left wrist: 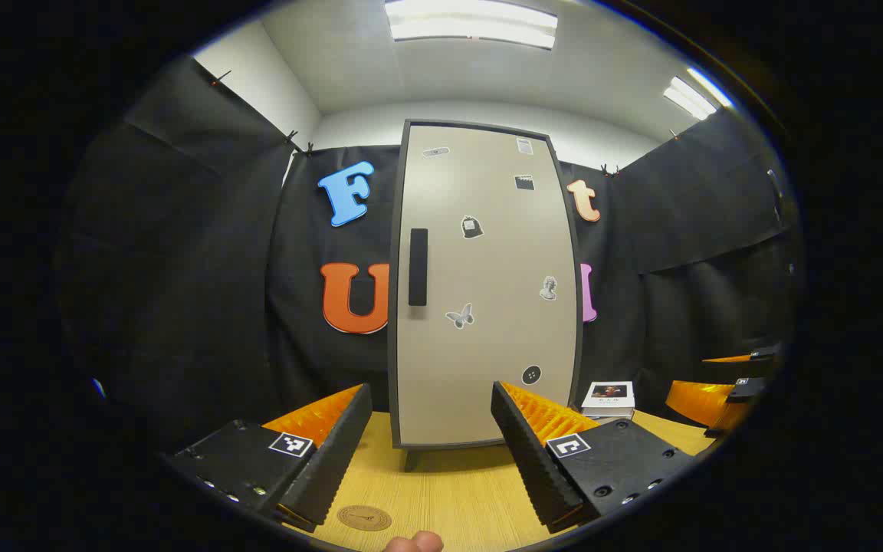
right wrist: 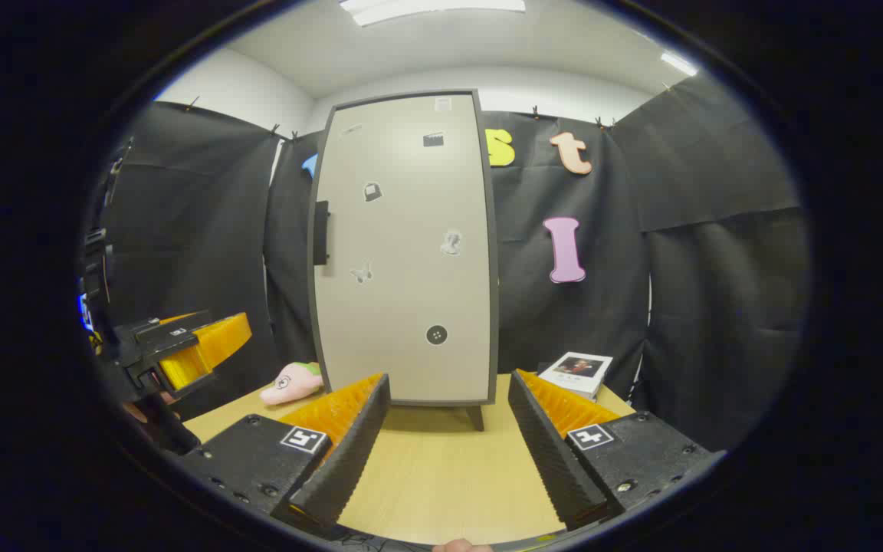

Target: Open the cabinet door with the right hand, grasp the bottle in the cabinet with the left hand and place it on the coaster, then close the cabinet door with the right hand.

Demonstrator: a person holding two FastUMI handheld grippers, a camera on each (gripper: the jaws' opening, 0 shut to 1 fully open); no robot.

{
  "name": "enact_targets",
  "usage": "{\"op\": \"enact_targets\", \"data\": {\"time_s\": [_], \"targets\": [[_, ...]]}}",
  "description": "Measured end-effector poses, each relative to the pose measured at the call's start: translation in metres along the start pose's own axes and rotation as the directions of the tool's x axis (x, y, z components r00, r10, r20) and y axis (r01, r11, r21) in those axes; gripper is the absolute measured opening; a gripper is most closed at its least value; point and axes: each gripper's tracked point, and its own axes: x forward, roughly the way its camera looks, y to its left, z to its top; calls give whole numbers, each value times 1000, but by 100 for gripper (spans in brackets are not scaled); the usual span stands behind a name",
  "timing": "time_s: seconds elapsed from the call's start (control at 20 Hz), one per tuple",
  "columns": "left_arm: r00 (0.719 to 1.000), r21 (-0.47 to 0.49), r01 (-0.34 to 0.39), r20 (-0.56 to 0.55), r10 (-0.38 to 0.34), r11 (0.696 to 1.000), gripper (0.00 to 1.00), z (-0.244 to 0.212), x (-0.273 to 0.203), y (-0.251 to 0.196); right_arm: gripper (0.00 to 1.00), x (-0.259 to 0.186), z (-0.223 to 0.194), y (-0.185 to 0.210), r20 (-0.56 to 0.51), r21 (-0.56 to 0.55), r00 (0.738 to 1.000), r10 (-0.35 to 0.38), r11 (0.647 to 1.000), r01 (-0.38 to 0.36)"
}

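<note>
Both riding low over the wooden table (left wrist: pixel 441 491), looking forward at the shut cabinet door (left wrist: pixel 484 284) from near. Left gripper view facing it squarely; right gripper view sitting further right, angling slightly leftward. Sharing door (right wrist: pixel 403 253), book (right wrist: pixel 576 372), tabletop (right wrist: pixel 441 475).

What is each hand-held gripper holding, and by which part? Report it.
Nothing. The left hand-held gripper and right hand-held gripper are both open, short of the closed cabinet door.

A recording booth: black cloth walls (right wrist: pixel 717 253) (clipped up) around a wooden table (right wrist: pixel 441 475), ceiling strip lights (left wrist: pixel 472 23).
</note>
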Motion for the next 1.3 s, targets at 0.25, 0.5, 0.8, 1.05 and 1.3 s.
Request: {"op": "enact_targets", "data": {"time_s": [0.25, 0.5, 0.8, 1.05, 1.3], "targets": [[1000, -6, 5, -4, -5, 1000, 95, -2, 0, -1, 99, 0, 2, 0, 0, -3, 1000, -6, 1000, 6], [1000, -9, 9, -9, -9, 1000, 95, -3, 4, 0, 99, 0, 4, 2, 1, -6, 1000, -10, 1000, 10], [1000, -12, 12, -8, -12, 1000, 95, -3, 6, -3, 99, 3, 4, -3, 17, 0, 1000, -11, 1000, 11], [1000, -5, 14, -7, -14, 1000, 95, -2, 7, -7, 95, 5, 4, -7, 24, 1, 1000, -11, 1000, 11], [1000, -7, 7, -5, -7, 1000, 95, -2, 7, -6, 99, 8, 3, -7, 19, -1, 1000, -6, 1000, 6]]}}
